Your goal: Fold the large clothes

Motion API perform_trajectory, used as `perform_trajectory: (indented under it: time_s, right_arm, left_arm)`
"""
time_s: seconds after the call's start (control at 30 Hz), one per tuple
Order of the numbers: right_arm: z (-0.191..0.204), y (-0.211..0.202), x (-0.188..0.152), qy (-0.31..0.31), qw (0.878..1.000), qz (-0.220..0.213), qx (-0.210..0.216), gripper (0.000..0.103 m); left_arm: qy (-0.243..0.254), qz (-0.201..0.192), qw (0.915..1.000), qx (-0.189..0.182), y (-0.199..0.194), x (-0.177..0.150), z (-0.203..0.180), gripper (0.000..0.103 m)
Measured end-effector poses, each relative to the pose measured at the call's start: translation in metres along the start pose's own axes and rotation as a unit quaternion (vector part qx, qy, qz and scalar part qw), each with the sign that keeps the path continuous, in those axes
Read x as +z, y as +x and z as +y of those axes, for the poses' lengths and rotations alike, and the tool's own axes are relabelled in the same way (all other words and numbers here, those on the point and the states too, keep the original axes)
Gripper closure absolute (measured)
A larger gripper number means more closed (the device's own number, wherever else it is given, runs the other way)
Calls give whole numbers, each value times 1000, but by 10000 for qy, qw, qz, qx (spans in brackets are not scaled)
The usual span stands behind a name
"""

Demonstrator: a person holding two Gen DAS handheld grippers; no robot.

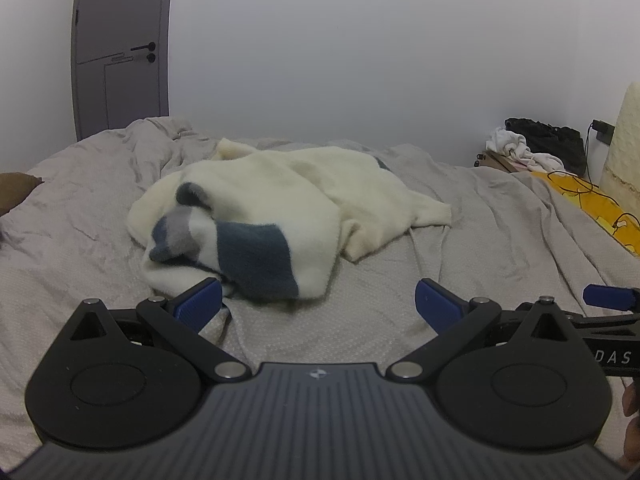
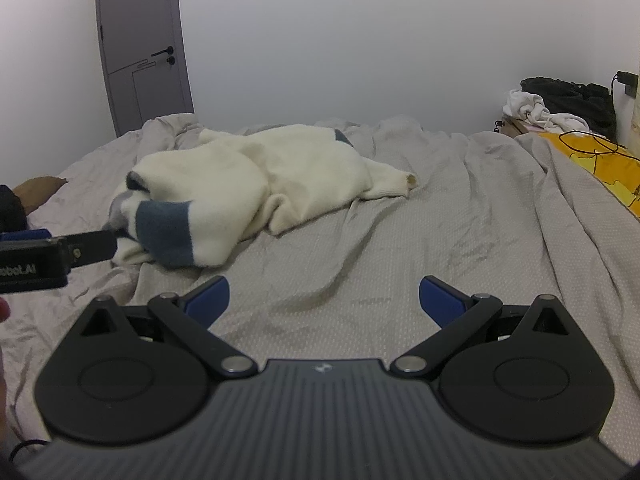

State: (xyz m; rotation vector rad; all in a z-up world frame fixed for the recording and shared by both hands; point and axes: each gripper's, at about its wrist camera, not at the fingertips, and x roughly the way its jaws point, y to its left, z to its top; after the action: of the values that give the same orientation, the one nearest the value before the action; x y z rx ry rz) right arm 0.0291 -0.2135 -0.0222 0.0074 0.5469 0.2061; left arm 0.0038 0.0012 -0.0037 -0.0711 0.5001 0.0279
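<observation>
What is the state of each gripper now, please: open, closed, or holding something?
Left gripper: open, holding nothing, just short of the cream sweater.
Right gripper: open, holding nothing, over the grey bedsheet.

Sweater (image 1: 280,208): bunched; sleeves and front largely folded under, layout indeterminate. Pillow (image 1: 16,194): cut off at left edge. Yellow item (image 2: 600,168): cut off at right edge. Hand (image 1: 632,420): mostly out of view.

A sweater (image 1: 280,208) lies on the bed (image 1: 480,240); door (image 1: 120,48) at eleven o'clock, clothes pile (image 1: 536,144) at two.
</observation>
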Motion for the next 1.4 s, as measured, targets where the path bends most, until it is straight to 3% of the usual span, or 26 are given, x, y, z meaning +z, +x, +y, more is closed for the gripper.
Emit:
perform_trajectory:
  time_s: [0.4, 0.83, 1.23, 1.4]
  right_arm:
    - [-4, -5, -1, 8, 9999, -132, 77, 0]
    - [-6, -14, -5, 223, 9976, -170, 633, 0]
    - [14, 20, 3, -72, 9968, -162, 782, 0]
    - [15, 45, 11, 54, 9960, -75, 891, 0]
  left_arm:
    - [13, -92, 9998, 153, -3, -5, -4, 0]
    - [-129, -39, 9998, 167, -14, -5, -4, 0]
    - [-783, 402, 9961, -73, 35, 15, 30, 0]
    - [-804, 619, 9948, 52, 71, 23, 45, 0]
